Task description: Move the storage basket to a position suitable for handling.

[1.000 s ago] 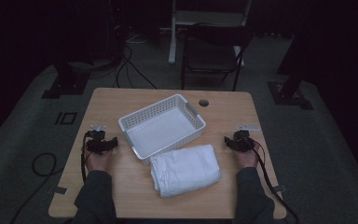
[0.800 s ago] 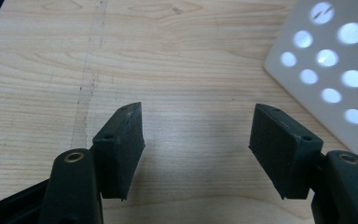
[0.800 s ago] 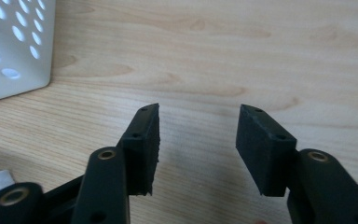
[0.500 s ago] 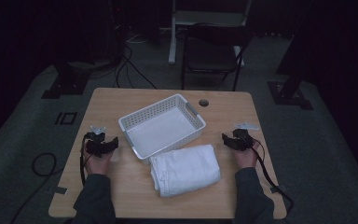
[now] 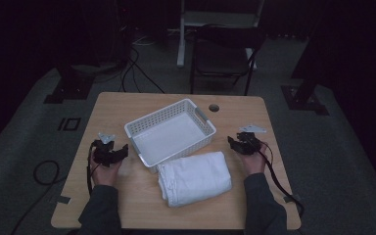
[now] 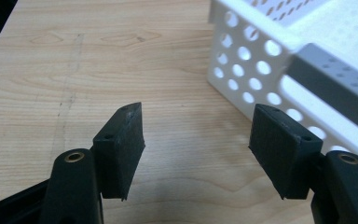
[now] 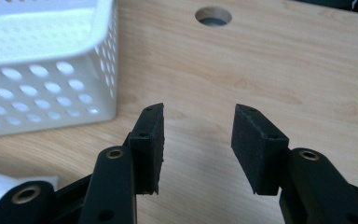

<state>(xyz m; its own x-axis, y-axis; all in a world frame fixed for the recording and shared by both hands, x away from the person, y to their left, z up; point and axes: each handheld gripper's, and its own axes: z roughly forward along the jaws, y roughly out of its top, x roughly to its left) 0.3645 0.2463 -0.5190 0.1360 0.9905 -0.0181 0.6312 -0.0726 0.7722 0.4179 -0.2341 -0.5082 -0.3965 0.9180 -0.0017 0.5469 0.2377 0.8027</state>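
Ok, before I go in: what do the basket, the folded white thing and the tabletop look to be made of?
Basket: likely moulded plastic, white, smooth, walls pierced with even round holes. Folded white thing: seems soft cloth, perhaps a towel, matte, with stacked rounded folds at its edge. Tabletop: pale wood or wood-look laminate; grain lines show, which one I can't tell.

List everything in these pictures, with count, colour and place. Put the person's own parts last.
Table: one, light wood, centre.
Basket: one, white, perforated, empty, mid-table.
Folded towel: one, white, in front of the basket on the person's side.
Cable hole: one, round, far side of the table.
Chair: one, dark, beyond the table.
Left gripper: one, black, left of the basket, jaws open.
Right gripper: one, black, right of the basket, jaws open.
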